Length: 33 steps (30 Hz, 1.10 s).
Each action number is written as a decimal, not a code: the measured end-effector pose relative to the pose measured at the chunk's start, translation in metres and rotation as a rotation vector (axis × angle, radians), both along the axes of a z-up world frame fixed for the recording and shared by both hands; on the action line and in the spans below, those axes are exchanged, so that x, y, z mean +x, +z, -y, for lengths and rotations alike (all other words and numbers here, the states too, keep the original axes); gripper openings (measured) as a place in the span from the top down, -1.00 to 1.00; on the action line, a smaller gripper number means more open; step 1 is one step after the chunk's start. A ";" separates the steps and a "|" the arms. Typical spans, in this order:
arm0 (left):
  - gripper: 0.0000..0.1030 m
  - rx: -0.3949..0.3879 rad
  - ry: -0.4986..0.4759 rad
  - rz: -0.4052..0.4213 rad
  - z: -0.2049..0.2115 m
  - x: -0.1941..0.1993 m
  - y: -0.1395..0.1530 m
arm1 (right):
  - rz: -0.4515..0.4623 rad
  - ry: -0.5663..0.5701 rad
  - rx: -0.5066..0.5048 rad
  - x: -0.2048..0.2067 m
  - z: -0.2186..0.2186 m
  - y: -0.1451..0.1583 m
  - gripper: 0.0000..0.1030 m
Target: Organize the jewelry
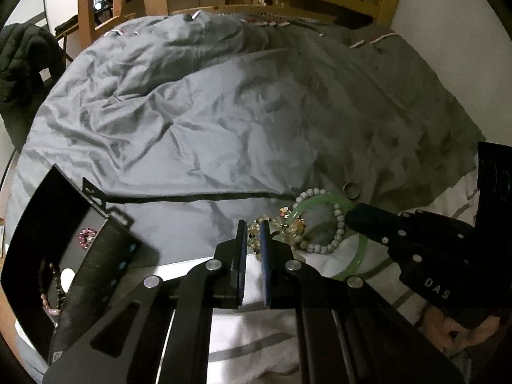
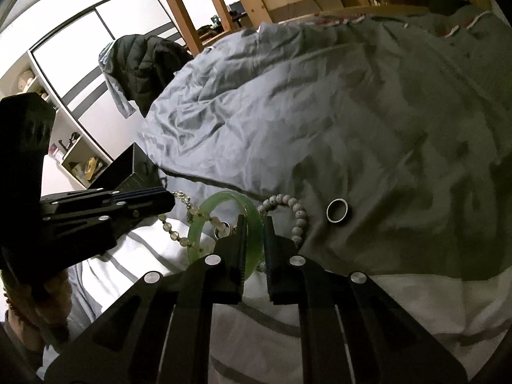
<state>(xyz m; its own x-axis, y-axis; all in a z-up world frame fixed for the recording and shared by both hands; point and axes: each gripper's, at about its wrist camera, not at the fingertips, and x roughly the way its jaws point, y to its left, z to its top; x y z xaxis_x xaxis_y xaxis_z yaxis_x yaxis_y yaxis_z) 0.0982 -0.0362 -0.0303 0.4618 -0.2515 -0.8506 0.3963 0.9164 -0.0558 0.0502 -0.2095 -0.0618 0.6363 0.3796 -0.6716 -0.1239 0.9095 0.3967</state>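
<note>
On the bed, at the edge of the rumpled grey duvet [image 1: 198, 121], lies a small heap of jewelry. The smooth green bangle [image 2: 224, 206] is tilted up, its rim pinched between the right gripper [image 2: 254, 224] fingers. A white speckled bead bracelet [image 1: 336, 227] curls over it. The left gripper [image 1: 252, 227] fingers are pressed together on a strand of clear glassy beads [image 2: 184, 224]. A plain metal ring [image 2: 336, 210] lies flat nearby (slightly apart). An open black box [image 1: 105, 249] sits left.
</note>
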 end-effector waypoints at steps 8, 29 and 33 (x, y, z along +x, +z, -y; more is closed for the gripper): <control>0.85 -0.032 0.007 0.047 -0.010 -0.013 0.022 | 0.036 -0.040 -0.067 -0.016 0.004 0.019 0.79; 0.85 -0.120 0.095 0.187 -0.087 -0.039 0.081 | 0.142 0.001 -0.193 -0.039 -0.033 0.089 0.79; 0.85 -0.139 0.127 0.211 -0.111 -0.041 0.090 | 0.150 0.025 -0.217 -0.034 -0.051 0.096 0.79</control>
<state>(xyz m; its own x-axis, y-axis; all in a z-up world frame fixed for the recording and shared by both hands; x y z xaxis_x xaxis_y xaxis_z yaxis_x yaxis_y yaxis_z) 0.0576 0.0752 0.0599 0.6602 -0.2881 -0.6936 0.2950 0.9488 -0.1133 0.0160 -0.1588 0.0338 0.7273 0.2541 -0.6376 -0.1902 0.9672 0.1684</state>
